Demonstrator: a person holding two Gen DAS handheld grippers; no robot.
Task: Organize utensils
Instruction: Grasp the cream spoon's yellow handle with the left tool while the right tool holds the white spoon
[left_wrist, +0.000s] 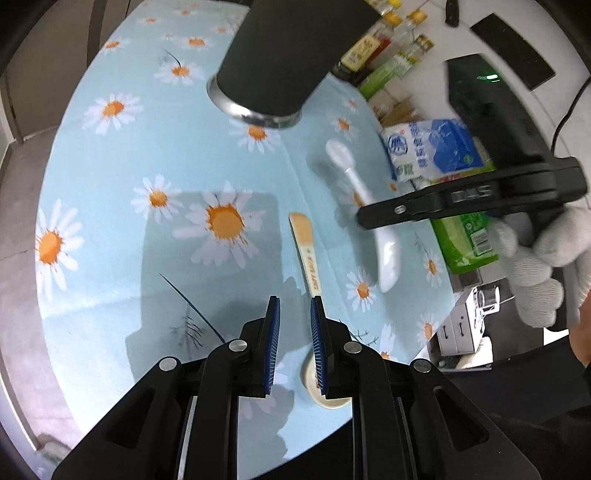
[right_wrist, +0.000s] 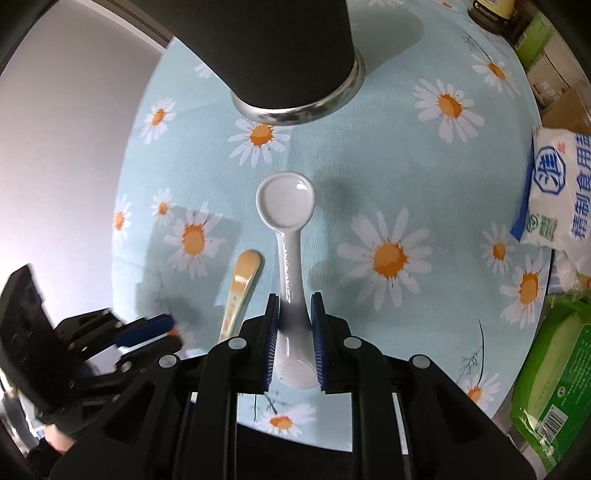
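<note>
Gripping white spoon (right_wrist: 291, 266), right gripper (right_wrist: 294, 306), daisy tablecloth (right_wrist: 388, 166)

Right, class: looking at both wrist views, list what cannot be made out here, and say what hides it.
- Black cylindrical container: its top and opening are cut off by the upper edge in both views.
- White ceramic spoon: in the left view the right gripper crosses its handle, and motion blur smears it.
- Beige spoon: its far end is hidden under the left gripper.
- Salt bag: cut off at the right edge.

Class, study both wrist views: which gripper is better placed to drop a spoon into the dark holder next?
Right. The right gripper already clamps the white spoon, aimed toward the dark holder; the left gripper holds nothing.
</note>
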